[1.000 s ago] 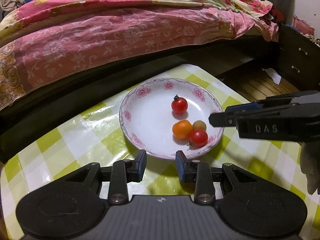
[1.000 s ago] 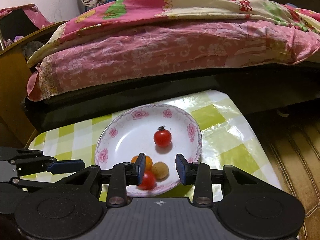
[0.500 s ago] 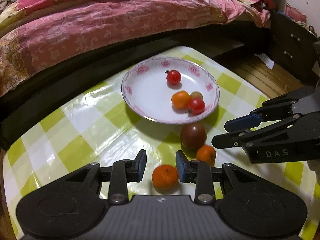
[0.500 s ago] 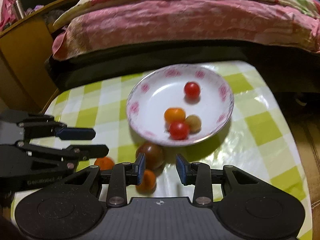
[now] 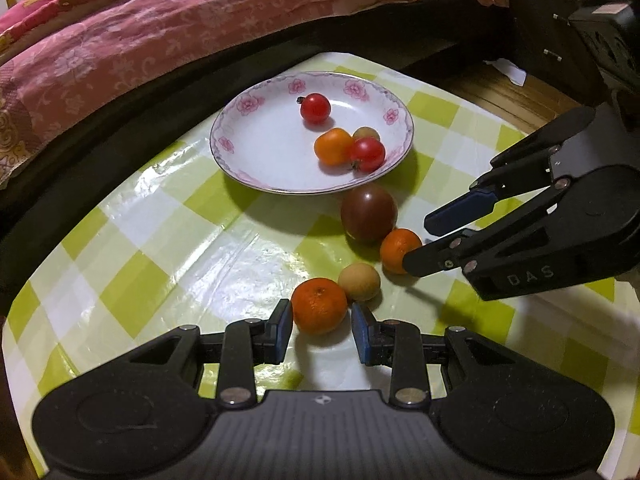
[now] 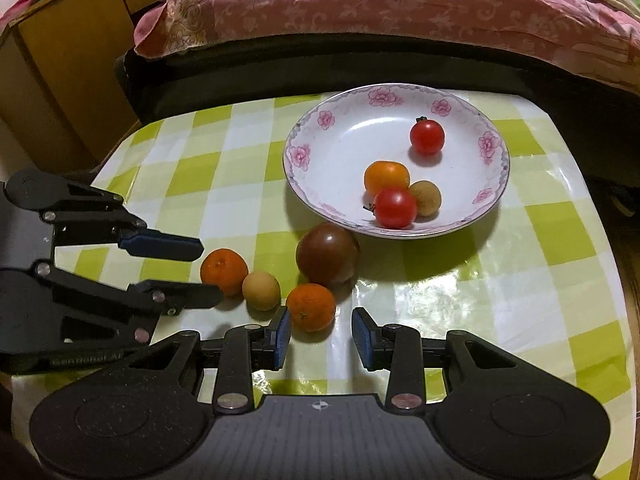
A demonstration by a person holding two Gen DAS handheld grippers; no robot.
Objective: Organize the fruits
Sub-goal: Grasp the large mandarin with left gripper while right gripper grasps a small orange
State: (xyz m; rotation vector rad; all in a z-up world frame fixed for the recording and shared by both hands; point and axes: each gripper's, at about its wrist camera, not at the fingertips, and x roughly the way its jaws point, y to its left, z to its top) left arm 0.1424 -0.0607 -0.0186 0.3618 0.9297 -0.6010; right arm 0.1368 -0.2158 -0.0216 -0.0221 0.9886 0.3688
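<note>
A white flowered plate (image 5: 264, 152) (image 6: 340, 160) holds two red cherry tomatoes, an orange tomato and a small tan fruit. On the checked cloth in front of it lie a dark tomato (image 5: 368, 213) (image 6: 327, 255), a tan round fruit (image 5: 359, 281) (image 6: 261, 291) and two mandarins. My left gripper (image 5: 320, 330) (image 6: 211, 272) is open, and the nearer mandarin (image 5: 319, 305) (image 6: 224, 271) sits just past its tips, not pinched. My right gripper (image 6: 321, 330) (image 5: 416, 243) is open too. The other mandarin (image 6: 311, 306) (image 5: 400, 250) lies at its left fingertip.
A bed with a pink quilt (image 5: 200, 20) and a dark frame runs along the far side of the table. A wooden cabinet (image 6: 60, 80) stands at the left and dark drawers (image 5: 552, 40) at the right. The tablecloth (image 6: 520, 280) ends close behind the plate.
Both grippers have drawn back from the plate and sunk toward the cloth, so the loose fruits have come into view at their tips. Neither gripper's gap has changed.
</note>
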